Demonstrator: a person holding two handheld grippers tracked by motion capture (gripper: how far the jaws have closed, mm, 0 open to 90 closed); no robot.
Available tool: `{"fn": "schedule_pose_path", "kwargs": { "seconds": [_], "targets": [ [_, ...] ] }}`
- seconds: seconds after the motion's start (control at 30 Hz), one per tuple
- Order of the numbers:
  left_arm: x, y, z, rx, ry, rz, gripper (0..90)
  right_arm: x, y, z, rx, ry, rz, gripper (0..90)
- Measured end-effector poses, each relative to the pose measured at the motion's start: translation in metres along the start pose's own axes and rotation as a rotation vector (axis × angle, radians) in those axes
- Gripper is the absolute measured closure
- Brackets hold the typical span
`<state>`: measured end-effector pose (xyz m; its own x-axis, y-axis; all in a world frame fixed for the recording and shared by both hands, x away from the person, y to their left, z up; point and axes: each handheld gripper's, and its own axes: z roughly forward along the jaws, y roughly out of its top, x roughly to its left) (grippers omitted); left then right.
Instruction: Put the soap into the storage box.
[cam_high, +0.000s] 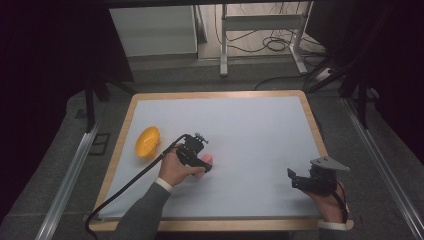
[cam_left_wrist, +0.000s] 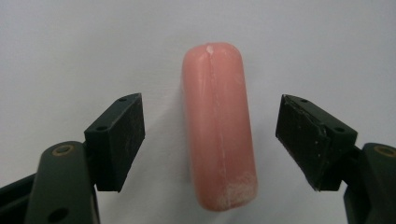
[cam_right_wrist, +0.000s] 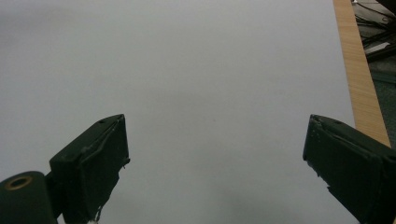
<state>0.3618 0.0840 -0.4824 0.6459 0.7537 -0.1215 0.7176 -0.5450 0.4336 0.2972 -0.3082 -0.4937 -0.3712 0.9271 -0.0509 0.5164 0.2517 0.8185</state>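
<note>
I hold the left gripper (cam_left_wrist: 210, 140) over the pink sausage (cam_left_wrist: 218, 126) on the desk (cam_high: 260, 130); its jaws stand open, one either side, untouching; the sausage's long axis runs along them; my right gripper (cam_right_wrist: 215, 168), open, waits well apart.

The right claw (cam_right_wrist: 215, 172) stood with its black jaws spread wide at the bottom of the frame over the pale surface (cam_right_wrist: 187, 70), whose wooden edge (cam_right_wrist: 358, 79) ran down the upper right.
</note>
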Motion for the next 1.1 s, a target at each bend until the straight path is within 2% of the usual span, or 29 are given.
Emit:
{"fn": "schedule_pose_path", "kwargs": {
  "seconds": [0.23, 0.33, 0.4, 0.5, 0.6, 0.63, 0.67, 0.8, 0.83, 1.1],
  "targets": [
    [-0.003, -0.001, 0.008, 0.013, 0.013, -0.013, 31.9, -0.001, 0.000, 0.000, -0.001, -0.002, 0.003, 6.5],
    [-0.005, -0.002, 0.014, 0.039, 0.011, -0.004, 36.7, -0.001, 0.000, 0.000, 0.000, -0.004, 0.002, 6.6],
    [-0.006, -0.003, 0.018, 0.052, 0.019, -0.005, 42.3, -0.001, 0.000, 0.000, -0.001, -0.003, 0.001, 6.5],
    [-0.007, -0.003, 0.020, 0.044, 0.022, -0.017, 51.8, -0.002, 0.001, -0.001, -0.006, -0.004, 0.006, 6.6],
    [-0.004, -0.003, 0.019, 0.053, 0.031, -0.010, 59.0, -0.004, 0.000, -0.001, -0.004, -0.009, 0.008, 6.5],
    [-0.005, -0.003, 0.019, 0.042, 0.035, -0.019, 59.0, -0.004, 0.000, -0.001, -0.004, -0.009, 0.008, 6.5],
    [-0.005, -0.003, 0.018, 0.049, 0.042, -0.009, 59.6, -0.004, 0.000, -0.001, -0.004, -0.009, 0.006, 6.6],
    [-0.005, -0.003, 0.016, 0.036, 0.038, -0.014, 59.9, -0.004, 0.001, -0.003, -0.015, -0.012, 0.006, 6.6],
    [-0.004, -0.003, 0.015, 0.041, 0.040, -0.003, 59.9, -0.004, 0.002, -0.004, -0.016, -0.012, 0.006, 6.6],
    [0.001, -0.003, -0.010, -0.025, 0.028, -0.007, 59.9, -0.004, 0.001, -0.003, -0.012, -0.017, 0.010, 6.5]
  ]
}}
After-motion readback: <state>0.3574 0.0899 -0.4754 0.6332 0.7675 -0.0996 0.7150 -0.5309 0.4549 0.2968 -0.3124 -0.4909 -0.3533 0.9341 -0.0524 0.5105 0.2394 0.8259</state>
